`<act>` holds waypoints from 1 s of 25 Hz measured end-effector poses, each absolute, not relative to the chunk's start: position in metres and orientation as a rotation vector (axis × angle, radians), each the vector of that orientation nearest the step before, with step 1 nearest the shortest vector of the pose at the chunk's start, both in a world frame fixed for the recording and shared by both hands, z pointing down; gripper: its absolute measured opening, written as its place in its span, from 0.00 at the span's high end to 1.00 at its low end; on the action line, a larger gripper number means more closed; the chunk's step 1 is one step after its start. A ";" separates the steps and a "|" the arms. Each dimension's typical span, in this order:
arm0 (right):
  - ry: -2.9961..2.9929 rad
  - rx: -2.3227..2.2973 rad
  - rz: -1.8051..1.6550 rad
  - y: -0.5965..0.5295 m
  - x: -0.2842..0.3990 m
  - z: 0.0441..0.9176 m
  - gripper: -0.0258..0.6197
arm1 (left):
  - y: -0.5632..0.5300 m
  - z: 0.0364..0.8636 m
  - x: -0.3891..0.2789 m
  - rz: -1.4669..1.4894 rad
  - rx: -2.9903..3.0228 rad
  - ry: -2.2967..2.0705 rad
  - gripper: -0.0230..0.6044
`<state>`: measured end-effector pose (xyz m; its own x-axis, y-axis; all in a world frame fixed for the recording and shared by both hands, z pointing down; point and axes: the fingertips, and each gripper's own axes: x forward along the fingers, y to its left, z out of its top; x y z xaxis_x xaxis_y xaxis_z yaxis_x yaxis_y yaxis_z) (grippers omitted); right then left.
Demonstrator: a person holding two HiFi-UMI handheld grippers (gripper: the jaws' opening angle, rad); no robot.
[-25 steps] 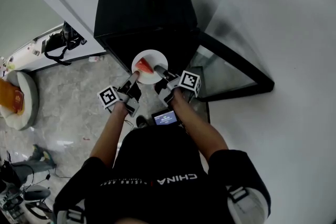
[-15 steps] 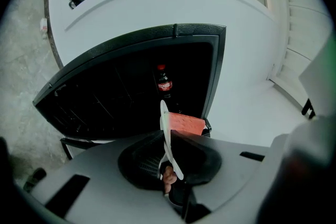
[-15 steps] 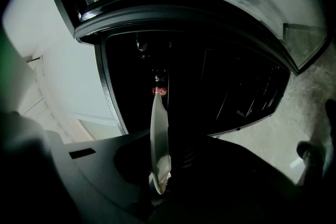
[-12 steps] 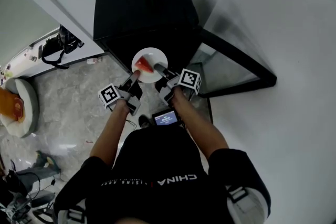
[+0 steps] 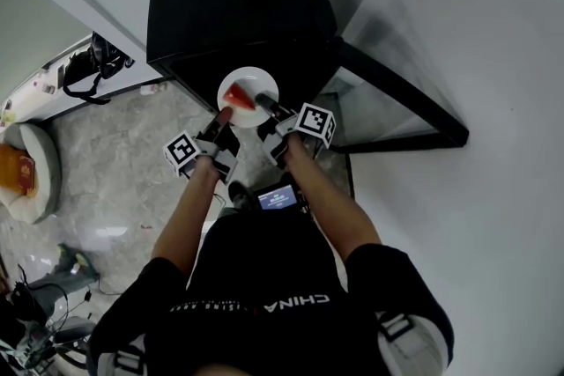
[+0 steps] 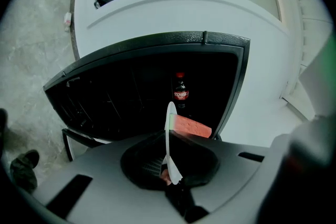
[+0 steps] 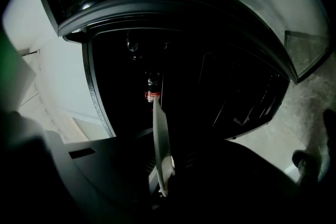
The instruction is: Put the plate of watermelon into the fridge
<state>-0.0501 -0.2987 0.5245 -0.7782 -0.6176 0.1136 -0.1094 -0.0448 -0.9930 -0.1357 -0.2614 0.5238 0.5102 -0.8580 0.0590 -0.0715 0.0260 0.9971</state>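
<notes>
As the head view showed, one plate (image 5: 261, 84) bearing one watermelon slice (image 5: 237, 97) hung just before the open fridge (image 5: 238, 13), left claw (image 5: 224, 113) and right claw (image 5: 263, 106) equally near it. The left gripper view had jaws, just closing, clamped on its rim; the right gripper view showed the same, fridge dead ahead.

Head view steeply down from above, gripper views level, close behind jaws, facing fridge (image 6: 157, 42), all sharing plate (image 6: 169, 134).
</notes>
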 end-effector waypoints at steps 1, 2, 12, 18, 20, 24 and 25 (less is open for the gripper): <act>1.862 -0.779 -1.885 -0.300 -0.050 0.526 0.92 | -0.262 0.526 -0.136 -0.746 1.417 -0.873 0.93; 1.857 -0.787 -1.889 -0.302 -0.050 0.529 0.92 | -0.264 0.529 -0.136 -0.750 1.404 -0.879 0.93; 1.879 -0.870 -1.904 -0.343 -0.059 0.561 0.92 | -0.295 0.564 -0.144 -0.822 1.314 -0.961 0.93; 1.887 -0.921 -1.905 -0.360 -0.060 0.576 0.82 | -0.310 0.584 -0.149 -0.879 1.246 -1.004 0.93; 1.889 -0.944 -1.908 -0.366 -0.061 0.581 0.80 | -0.317 0.591 -0.154 -0.898 1.233 -1.020 0.93; 1.892 -1.002 -1.913 -0.376 -0.058 0.597 0.78 | -0.333 0.607 -0.159 -0.888 1.226 -1.059 0.93; 1.892 -1.018 -1.914 -0.378 -0.056 0.602 0.78 | -0.338 0.612 -0.160 -0.890 1.221 -1.071 0.93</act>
